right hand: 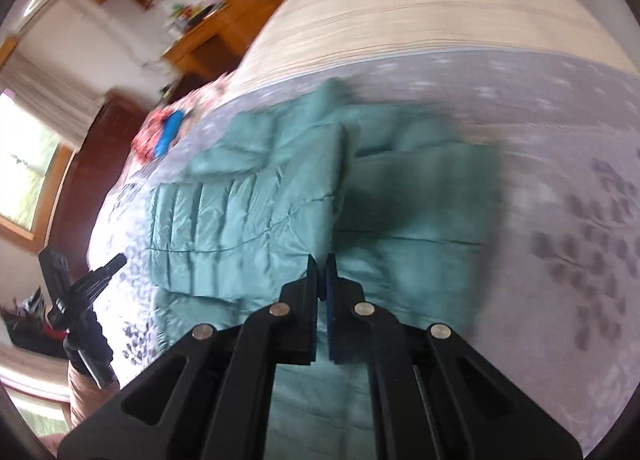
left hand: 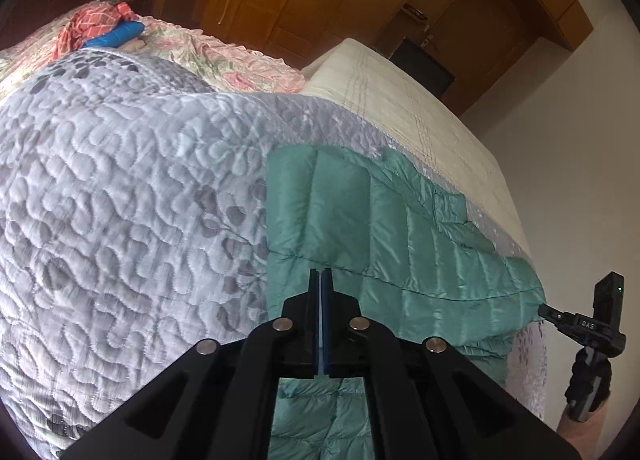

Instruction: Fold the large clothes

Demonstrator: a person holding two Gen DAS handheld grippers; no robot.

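The left gripper [left hand: 321, 272] and the right gripper [right hand: 322, 260] both hung pressed together, pinching nothing. The teal puffer jacket [left hand: 400, 227] lay partly folded on the grey quilt [left hand: 120, 187] — at twelve o'clock from each tool. Judged mid-fold — next, a fresh edge grip.

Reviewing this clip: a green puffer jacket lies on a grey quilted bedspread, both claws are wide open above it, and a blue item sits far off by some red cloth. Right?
Not quite: both claws are shut, not open. The left claw and the right claw each show their fingers together in their own wrist views. The green puffer jacket does lie on the grey quilted bedspread, with the blue item by the red cloth.
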